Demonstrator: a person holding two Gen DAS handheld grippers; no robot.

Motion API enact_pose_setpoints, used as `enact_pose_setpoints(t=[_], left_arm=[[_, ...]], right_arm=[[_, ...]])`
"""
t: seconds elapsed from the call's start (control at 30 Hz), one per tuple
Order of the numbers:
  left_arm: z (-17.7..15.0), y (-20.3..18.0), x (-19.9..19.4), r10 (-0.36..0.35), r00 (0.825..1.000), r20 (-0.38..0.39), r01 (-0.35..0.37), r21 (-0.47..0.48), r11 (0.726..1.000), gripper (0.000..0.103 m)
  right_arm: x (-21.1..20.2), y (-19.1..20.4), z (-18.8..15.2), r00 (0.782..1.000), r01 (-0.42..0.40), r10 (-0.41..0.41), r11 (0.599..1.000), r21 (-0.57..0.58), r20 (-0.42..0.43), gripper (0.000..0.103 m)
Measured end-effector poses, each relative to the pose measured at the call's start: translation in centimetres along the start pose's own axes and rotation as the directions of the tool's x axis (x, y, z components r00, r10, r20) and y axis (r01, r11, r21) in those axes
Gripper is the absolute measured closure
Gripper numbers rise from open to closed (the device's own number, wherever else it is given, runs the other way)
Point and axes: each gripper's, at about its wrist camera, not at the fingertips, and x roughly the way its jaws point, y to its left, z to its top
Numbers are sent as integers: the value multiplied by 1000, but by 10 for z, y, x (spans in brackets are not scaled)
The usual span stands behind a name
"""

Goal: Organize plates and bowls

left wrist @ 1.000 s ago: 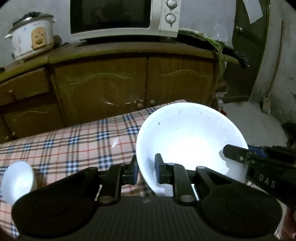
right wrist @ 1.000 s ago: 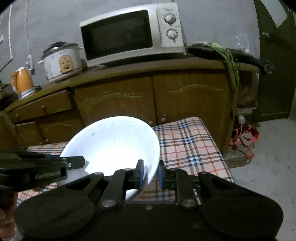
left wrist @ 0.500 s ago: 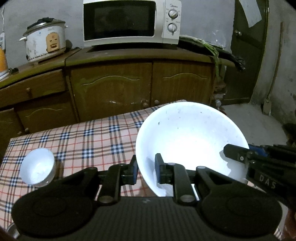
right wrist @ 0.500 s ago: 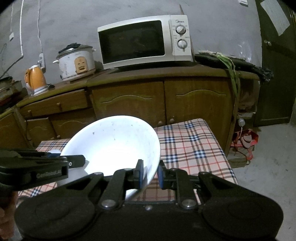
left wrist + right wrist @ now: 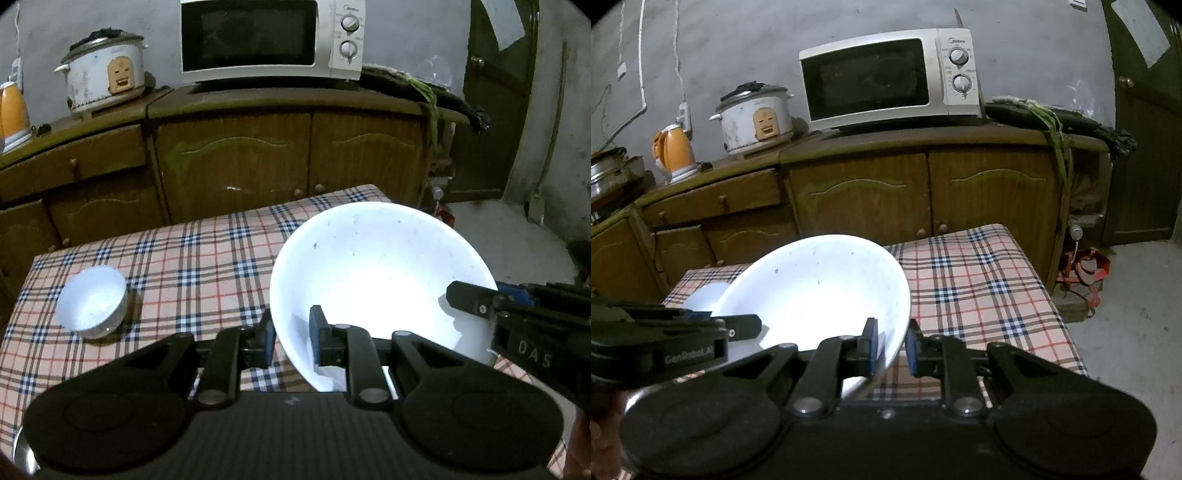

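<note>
Two grippers hold one big bowl between us. Our left gripper is clamped on the bowl's left rim, one pad outside the wall and one pad inside. Our right gripper is clamped on the opposite rim in the same way, and in the left view we see it enter from the right edge. In the right view the left gripper enters from the left edge.

The bowl is empty and white, and it hangs above the checked cloth of the table, over the right part of it. It is tilted a little, with the open side toward us. We cannot tell if its base touches the cloth, because our own tools hide the underside.

A small bowl stands upright on the cloth, well apart from the big one and to the left of it. This is the relation that matters now: the small bowl lies on the side of our left gripper, so the left hand is nearer to it. A round bowl has no long axis, so only the direction counts.

We judge that the big bowl must go down somewhere on the table, perhaps beside the small bowl or under it. For this, both hands should travel left together and keep the rim level, or the bowl may slip from one pair of pads.

Behind the table stand a cabinet, a microwave and a rice cooker.
</note>
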Motion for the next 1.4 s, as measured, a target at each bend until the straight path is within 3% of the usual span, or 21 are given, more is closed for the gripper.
enact_pose_setpoints(t=[0.37,1.03,1.4], left_arm=[[-30,0,-2,3,1000,-29,-3,15,1000,83],[-107,-1,21,-3,984,-176,7,21,1000,83],[-120,-4,24,-8,989,-150,13,31,999,83]], right_arm=[[-2,4,-29,999,-6,6,1000,-1,-40,82],[11,7,-121,980,6,-3,1000,17,-200,81],[15,7,-131,980,24,-21,1000,15,-197,81]])
